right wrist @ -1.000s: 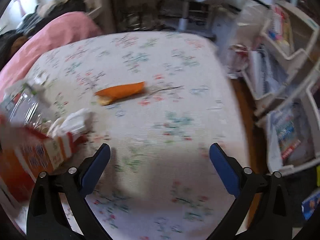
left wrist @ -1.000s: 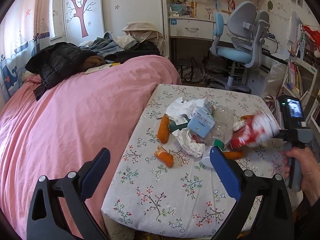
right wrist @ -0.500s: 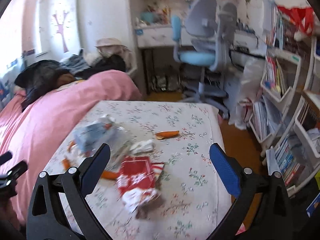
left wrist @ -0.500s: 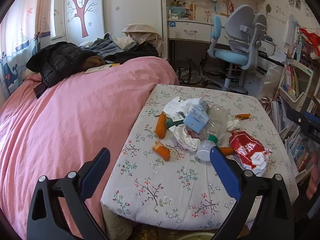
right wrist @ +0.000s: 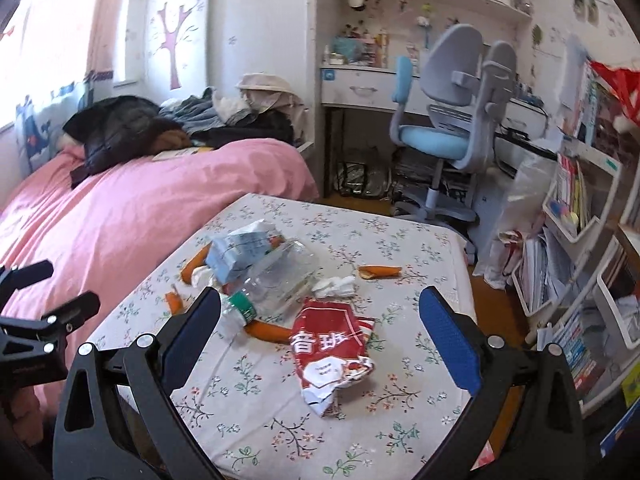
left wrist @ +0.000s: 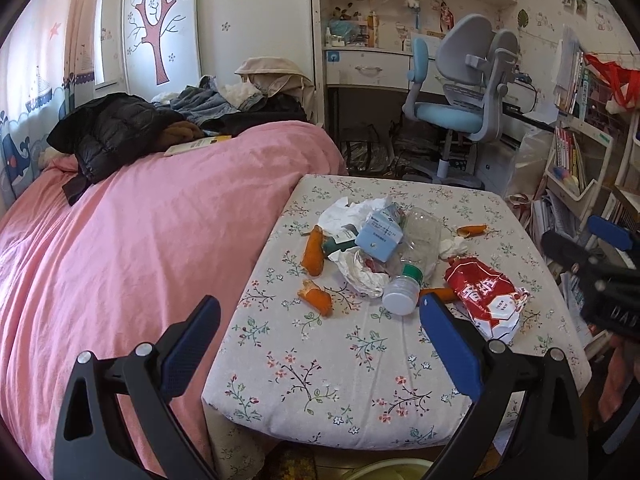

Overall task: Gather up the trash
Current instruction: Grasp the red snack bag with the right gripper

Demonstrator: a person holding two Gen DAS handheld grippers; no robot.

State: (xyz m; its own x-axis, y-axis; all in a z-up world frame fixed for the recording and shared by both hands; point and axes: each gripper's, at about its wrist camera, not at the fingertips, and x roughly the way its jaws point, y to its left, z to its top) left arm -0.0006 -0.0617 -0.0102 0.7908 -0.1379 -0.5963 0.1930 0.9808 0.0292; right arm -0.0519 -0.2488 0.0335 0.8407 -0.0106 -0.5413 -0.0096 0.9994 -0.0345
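The left tool (left wrist: 316, 344) is spread wide, with nothing between its blue pads (left wrist: 448, 344). It hangs above the near edge of the worktop (left wrist: 360, 400), touching no item. The right tool (right wrist: 318, 340) is likewise spread wide and empty, held above the near part of the same worktop.

The trash lies in a loose cluster on the flower-patterned worktop, beside the pink bed (left wrist: 120, 260). From left to right in the left wrist view:

- An orange peel (left wrist: 313, 251) lies at the left edge of the cluster; a smaller piece (left wrist: 316, 300) lies nearer the camera.
- Crumpled white paper (left wrist: 360, 272) lies against a pale blue carton (left wrist: 378, 236).
- A clear plastic bottle (left wrist: 416, 256) lies on its side, its white cap toward the camera, touching the carton.
- A small wad of tissue (left wrist: 452, 246) lies just beside the bottle.
- A further orange peel (left wrist: 472, 230) lies apart, toward the far right of the worktop.
- A crushed red and white bag (left wrist: 486, 300) lies at the right of the cluster. In the right wrist view this bag (right wrist: 330, 350) sits in line between the two pads, below and beyond them.

A blue desk chair (left wrist: 460, 108) stands behind the worktop.
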